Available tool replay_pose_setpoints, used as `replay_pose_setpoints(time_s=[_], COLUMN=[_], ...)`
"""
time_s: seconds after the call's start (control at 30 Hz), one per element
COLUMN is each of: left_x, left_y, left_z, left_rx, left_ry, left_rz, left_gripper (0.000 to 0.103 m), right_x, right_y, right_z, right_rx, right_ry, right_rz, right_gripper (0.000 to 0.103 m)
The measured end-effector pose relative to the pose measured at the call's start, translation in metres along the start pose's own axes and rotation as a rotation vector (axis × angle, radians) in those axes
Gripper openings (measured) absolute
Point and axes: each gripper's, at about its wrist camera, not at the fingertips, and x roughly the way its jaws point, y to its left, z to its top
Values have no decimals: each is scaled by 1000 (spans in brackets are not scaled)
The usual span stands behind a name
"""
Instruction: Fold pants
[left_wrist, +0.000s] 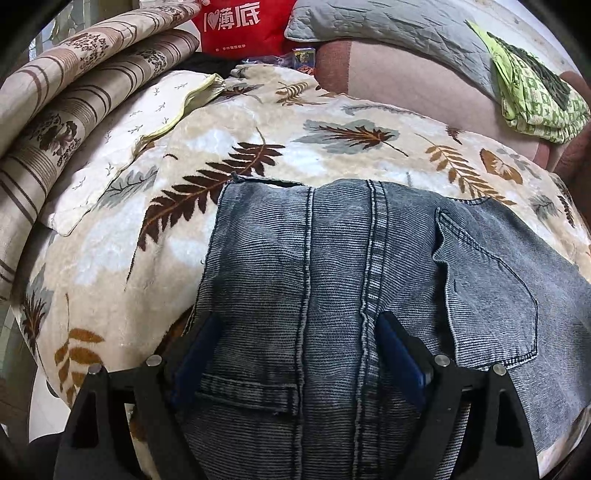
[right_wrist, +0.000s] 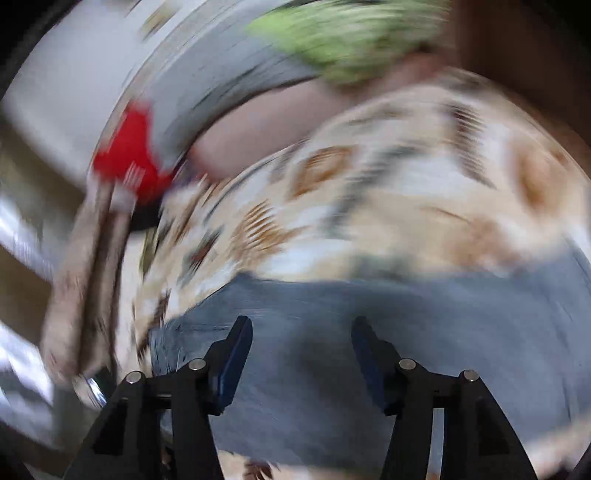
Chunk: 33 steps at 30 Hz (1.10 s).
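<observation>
Grey-blue washed denim pants (left_wrist: 332, 266) flat on leaf-print fleece blanket (left_wrist: 295, 147). Heavy, limp, grippy; grab doubled edge. My left gripper (left_wrist: 299, 343) spread, empty, over pants; my right gripper (right_wrist: 301, 354) apart, empty, view blurred.

The whole right wrist view is smeared: the jeans (right_wrist: 332, 369), blanket (right_wrist: 369, 203) and green cloth (right_wrist: 351, 40) show as streaks only. In the left view, the jeans (left_wrist: 332, 277) run off the bottom edge.

one pair of jeans (left_wrist: 332, 295), one red bag (left_wrist: 240, 26), two tongs (left_wrist: 299, 332)
</observation>
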Motion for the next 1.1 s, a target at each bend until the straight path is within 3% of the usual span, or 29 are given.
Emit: replay_pose_setpoints(time_s=[0.1, 0.13, 0.17, 0.2, 0.3, 0.37, 0.43, 0.47, 0.5, 0.6, 0.7, 0.9, 0.97, 1.03, 1.1], left_x=[0, 0, 0, 0, -9, -23, -36, -39, -38, -10, -15, -41, -48, -54, -59], left_y=[-2, -2, -2, -2, -3, -7, -14, -19, -24, -24, -18, -36, -49, -64, -76], left_z=[0, 1, 1, 2, 6, 8, 9, 9, 9, 2, 4, 10, 11, 10, 8], left_rx=[-2, -5, -4, -7, -28, -24, -16, 3, 31, 49, 10, 12, 19, 30, 56], left_ry=[0, 3, 8, 14, 28, 4, -25, -30, -18, 90, 83, 32, 39, 40, 34], left_rz=[18, 22, 23, 23, 47, 66, 48, 50, 64, 59, 40, -13, -78, -123, -141], left_gripper=[89, 89, 89, 89, 89, 89, 89, 89, 89, 90, 92, 92, 92, 92, 92], right_x=[-22, -16, -23, -37, -77, -97, -99, -89, -77, -95, -124, -98, -94, -88, -89], right_y=[-100, -137, -161, -168, -161, -170, -187, -200, -212, -213, -200, -215, -218, -217, -215], right_z=[-26, -36, -44, -46, -41, -41, -41, -44, -46, -43, -48, -85, -85, -81, -75], right_rx=[284, 394, 485, 522, 435, 461, 488, 503, 524, 546, 506, 636, 643, 658, 654], right_ry=[-33, 25, 7, -31, -129, -193, -216, -186, -146, -192, -272, -142, -136, -139, -140], right_rz=[-102, -162, -77, 13, 40, 91, 77, 25, 26, 102, 92, 100, 84, 122, 95], right_gripper=[72, 58, 53, 55, 63, 69, 76, 75, 74, 73, 74, 74, 74, 74, 74])
